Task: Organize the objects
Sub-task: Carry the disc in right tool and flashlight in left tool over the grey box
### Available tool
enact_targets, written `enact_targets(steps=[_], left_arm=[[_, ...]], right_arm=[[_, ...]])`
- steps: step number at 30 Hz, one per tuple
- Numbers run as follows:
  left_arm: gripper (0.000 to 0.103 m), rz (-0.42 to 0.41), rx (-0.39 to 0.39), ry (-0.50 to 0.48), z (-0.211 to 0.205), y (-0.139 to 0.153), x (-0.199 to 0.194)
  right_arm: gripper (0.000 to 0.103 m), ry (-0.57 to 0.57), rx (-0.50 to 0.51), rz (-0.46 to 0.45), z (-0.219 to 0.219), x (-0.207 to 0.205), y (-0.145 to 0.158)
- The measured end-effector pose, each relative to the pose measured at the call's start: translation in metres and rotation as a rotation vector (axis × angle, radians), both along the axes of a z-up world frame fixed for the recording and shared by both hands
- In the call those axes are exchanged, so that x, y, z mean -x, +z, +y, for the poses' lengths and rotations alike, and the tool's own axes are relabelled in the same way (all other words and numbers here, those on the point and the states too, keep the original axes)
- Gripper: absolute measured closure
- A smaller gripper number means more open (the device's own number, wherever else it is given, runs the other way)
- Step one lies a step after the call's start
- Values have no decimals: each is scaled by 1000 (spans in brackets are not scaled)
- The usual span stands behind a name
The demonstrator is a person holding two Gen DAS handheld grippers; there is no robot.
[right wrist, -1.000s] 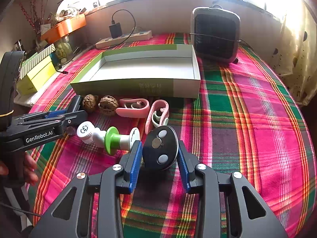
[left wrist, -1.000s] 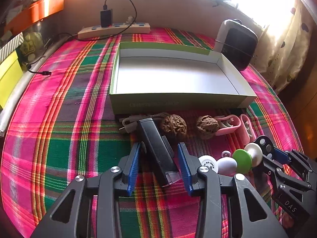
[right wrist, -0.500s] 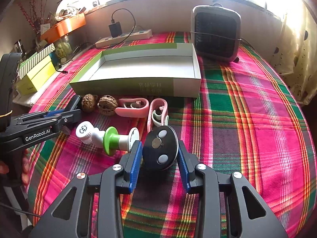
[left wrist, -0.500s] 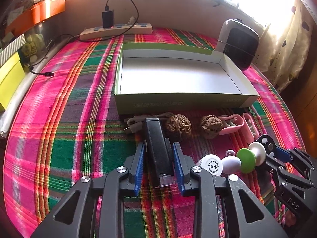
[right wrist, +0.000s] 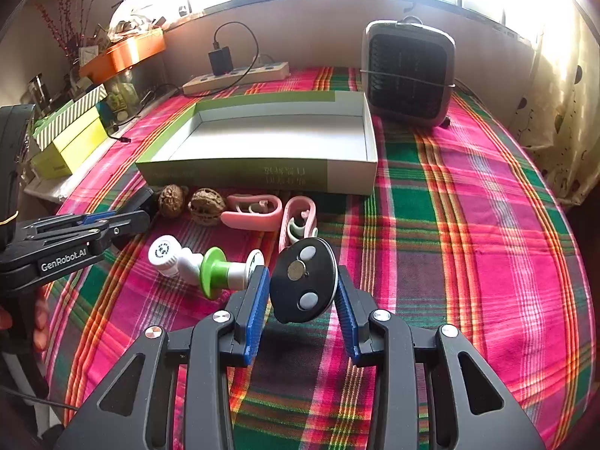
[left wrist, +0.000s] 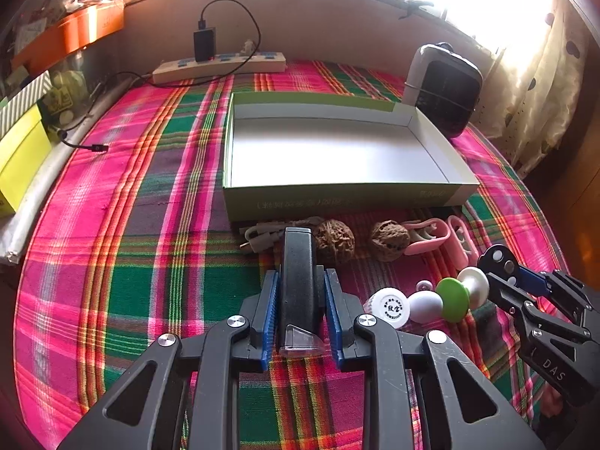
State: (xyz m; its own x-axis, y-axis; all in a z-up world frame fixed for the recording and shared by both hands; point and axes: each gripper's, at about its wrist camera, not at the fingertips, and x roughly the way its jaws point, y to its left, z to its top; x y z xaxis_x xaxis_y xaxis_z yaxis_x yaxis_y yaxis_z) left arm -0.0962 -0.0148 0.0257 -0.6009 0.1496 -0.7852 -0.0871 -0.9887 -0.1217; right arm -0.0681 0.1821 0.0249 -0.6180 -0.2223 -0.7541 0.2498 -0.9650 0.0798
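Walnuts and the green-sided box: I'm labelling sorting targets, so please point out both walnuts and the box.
Left walnut (right wrist: 171, 200), right wrist view, on its wrinkled shell.
Right walnut (right wrist: 205, 206), right wrist view, on its shell's middle.
Green-sided box (right wrist: 232, 174), right wrist view, on its near wall.

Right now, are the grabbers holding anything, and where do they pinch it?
Left gripper pinches the black stapler by its sides, near its end. Right gripper squeezes the black disc by its edges.

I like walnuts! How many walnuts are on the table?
2. One walnut lies just right of the black stapler that the left gripper holds; the other walnut lies beside the pink clip. Both sit in front of the box.
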Motion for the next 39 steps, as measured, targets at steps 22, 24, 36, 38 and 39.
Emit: enact_targets(steps=[22,24,36,38,39], left_arm=[[82,75,-32,-25,-2,42,38],[82,77,-37,-33,0,43,45],[82,51,-23,-35,3,33,104],[82,40,-25,-27,3,28,114],[82,41,-22,-27,3,27,118]], right_arm=[[67,30,-1,82,-5,42,39],[67,31,0,81,-5,51,40],[67,53,-17,61,-11,121,36],[67,57,-16,55,-13,131,33],[67,57,-19,48,-14,137,31]])
